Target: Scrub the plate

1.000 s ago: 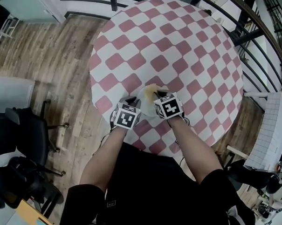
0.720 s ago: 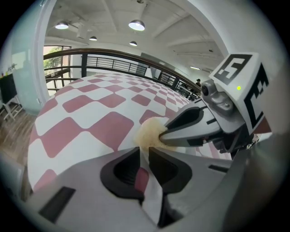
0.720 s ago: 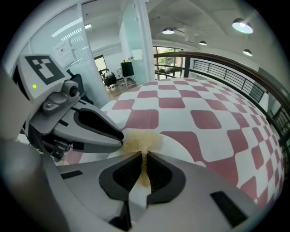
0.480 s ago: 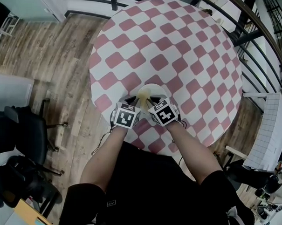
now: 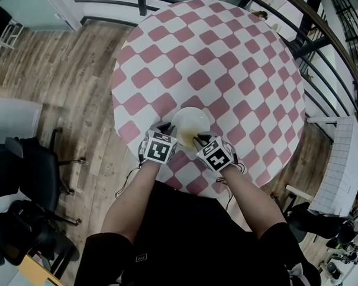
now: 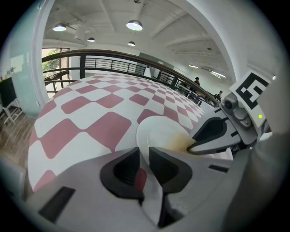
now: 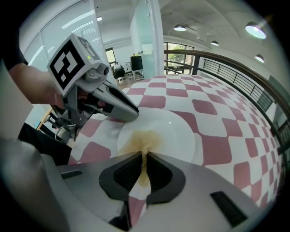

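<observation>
Left gripper view: left gripper jaws are clenched on the near rim of the white plate; the rim edge runs up between them. Plate lies flat on the checked table, close to the table's near edge.

Right gripper view: right gripper jaws are pinched tight on a thin yellow-tan scrub pad. Its free end is spread over the near part of the plate's well.

Step in hand (judgement): scrubbing, with left steadying and right working the pad.

To do it well:
- Hold the left pinch firm so the plate does not skate on the cloth.
- Press the pad flat instead of dragging it by its edge.
- Carry strokes across to the far side of the well, which the pad does not cover now.
- Mind the left jaws, since the two tips sit near each other.

Pose, head view: both forearms reach forward and down, roughly parallel. The grippers sit side by side at the plate's near edge, left on the left rim, right a little nearer the person.
</observation>
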Demonstrator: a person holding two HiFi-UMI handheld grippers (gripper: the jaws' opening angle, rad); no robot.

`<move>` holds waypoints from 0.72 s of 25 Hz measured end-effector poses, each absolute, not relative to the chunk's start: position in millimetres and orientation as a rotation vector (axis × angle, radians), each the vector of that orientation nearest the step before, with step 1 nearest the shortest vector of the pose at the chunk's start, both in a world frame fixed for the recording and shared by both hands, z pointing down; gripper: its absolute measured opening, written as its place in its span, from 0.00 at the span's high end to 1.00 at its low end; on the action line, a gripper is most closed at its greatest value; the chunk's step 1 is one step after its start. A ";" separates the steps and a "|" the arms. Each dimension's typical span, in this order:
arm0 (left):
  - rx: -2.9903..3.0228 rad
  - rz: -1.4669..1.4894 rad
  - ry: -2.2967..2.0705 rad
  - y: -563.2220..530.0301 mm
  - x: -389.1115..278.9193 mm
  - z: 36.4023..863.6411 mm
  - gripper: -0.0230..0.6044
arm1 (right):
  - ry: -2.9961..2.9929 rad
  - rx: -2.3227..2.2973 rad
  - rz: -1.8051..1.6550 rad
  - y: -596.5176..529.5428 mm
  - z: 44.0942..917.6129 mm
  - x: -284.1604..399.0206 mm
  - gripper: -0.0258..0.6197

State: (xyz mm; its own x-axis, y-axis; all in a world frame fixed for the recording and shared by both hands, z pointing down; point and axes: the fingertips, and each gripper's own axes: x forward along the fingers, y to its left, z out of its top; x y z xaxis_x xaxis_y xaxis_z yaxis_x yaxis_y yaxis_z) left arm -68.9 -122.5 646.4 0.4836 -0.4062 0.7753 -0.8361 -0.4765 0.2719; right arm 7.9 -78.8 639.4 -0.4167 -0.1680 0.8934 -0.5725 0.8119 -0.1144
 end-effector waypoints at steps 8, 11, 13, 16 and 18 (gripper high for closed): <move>2.088 0.865 -1.029 -121.6 -68.8 647.6 0.85 | -1.895 0.684 0.454 -95.7 637.0 69.3 0.90; 2.084 0.868 -1.029 -120.6 -68.7 647.4 0.85 | -1.837 0.809 0.500 -107.8 638.3 105.5 0.90; 2.080 0.864 -1.030 -120.6 -69.0 647.1 0.86 | -1.860 0.921 0.554 -123.2 628.7 118.3 0.90; 2.076 0.845 -1.035 -122.1 -69.7 646.7 0.86 | -1.991 1.018 0.629 -147.4 602.4 101.4 0.90; 2.073 0.831 -1.034 -121.9 -69.6 647.3 0.86 | -2.097 1.003 0.722 -154.6 591.3 70.8 0.90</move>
State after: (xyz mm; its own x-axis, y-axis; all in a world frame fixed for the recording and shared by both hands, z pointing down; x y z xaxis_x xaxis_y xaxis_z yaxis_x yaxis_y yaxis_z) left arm -69.6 -121.9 647.3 0.4834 -0.4168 0.7698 -0.8415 -0.4637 0.2773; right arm 70.8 -154.6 591.3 -0.4608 -0.4318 0.7754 -0.8176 0.5464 -0.1817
